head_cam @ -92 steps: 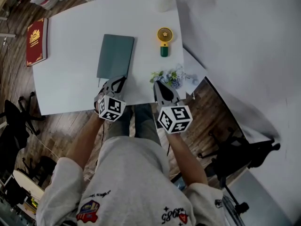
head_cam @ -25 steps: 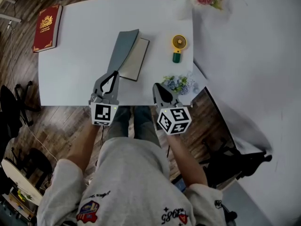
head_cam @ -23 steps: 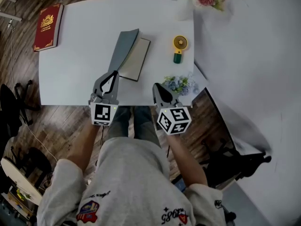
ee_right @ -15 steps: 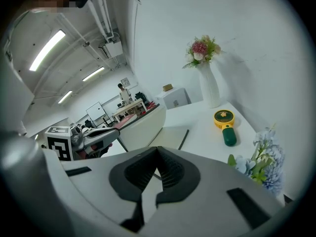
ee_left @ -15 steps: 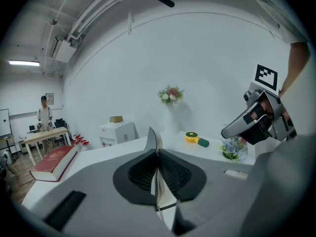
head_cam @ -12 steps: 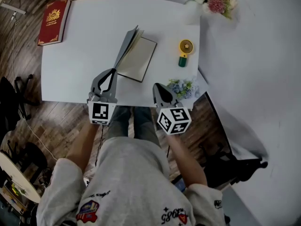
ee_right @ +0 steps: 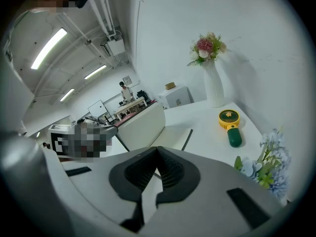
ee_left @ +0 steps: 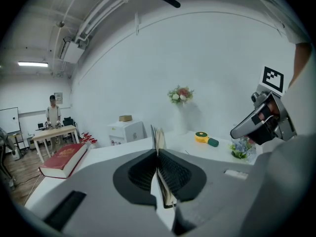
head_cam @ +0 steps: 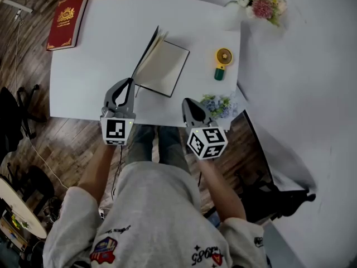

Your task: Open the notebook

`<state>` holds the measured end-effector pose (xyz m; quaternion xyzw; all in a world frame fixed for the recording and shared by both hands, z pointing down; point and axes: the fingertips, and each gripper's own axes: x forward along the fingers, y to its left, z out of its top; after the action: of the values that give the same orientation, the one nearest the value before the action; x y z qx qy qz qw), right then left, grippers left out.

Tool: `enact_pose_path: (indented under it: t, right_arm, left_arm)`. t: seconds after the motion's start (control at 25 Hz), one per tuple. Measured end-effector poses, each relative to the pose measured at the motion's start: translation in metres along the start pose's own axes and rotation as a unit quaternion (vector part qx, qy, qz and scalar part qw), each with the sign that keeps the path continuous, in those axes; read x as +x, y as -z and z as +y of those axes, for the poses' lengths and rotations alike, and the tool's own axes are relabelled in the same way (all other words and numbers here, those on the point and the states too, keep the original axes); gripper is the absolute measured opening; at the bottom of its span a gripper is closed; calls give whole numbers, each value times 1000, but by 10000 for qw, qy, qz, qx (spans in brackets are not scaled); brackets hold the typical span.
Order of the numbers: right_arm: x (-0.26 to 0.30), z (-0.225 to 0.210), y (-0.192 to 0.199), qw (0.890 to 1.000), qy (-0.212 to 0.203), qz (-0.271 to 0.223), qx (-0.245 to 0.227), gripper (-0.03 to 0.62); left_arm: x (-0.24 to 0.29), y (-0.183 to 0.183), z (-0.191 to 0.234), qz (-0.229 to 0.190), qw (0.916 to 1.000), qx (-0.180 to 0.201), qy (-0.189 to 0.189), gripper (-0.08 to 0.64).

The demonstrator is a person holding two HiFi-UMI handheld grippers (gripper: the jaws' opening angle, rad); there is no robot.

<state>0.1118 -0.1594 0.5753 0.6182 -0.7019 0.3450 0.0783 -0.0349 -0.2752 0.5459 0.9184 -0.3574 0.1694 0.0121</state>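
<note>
Tabletop, white and broad, fills the upper half of the head view. The notebook lies near its middle with a pale page facing up. Its dark cover stands almost on edge along the left side. The left gripper has its jaws closed flat on the cover's near end. The right gripper hovers at the table's near edge, jaws together on nothing.

The cover looks thin, light and fairly stiff, likely to swing as one board. A pinch on its free edge, away from the spine, seems the right hold, though the page block may slide on the smooth top.

Only the left gripper view shows the cover's edge rising from between the pads. Only the right gripper view shows its cream inner face. A small yellow fan lies to the right.
</note>
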Motion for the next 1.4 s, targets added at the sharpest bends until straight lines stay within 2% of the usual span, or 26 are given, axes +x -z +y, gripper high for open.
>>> enact_pose_path:
  t: [0.32, 0.6, 0.96, 1.4]
  right_arm:
    - [1, 3, 2, 10000, -5, 31, -29, -8]
    - [3, 6, 6, 10000, -6, 68, -64, -8]
    - [1, 10, 8, 9999, -12, 100, -84, -8]
    - [3, 12, 12, 9999, -30, 131, -81, -8]
  left_arm:
    - [-3, 4, 16, 23, 9998, -129, -180, 16]
    - [-4, 18, 35, 70, 9971, -689, -326, 16]
    - [-6, 24, 50, 79, 9936, -1016, -481, 16]
    - [-6, 33, 63, 109, 9915, -1140, -610, 17]
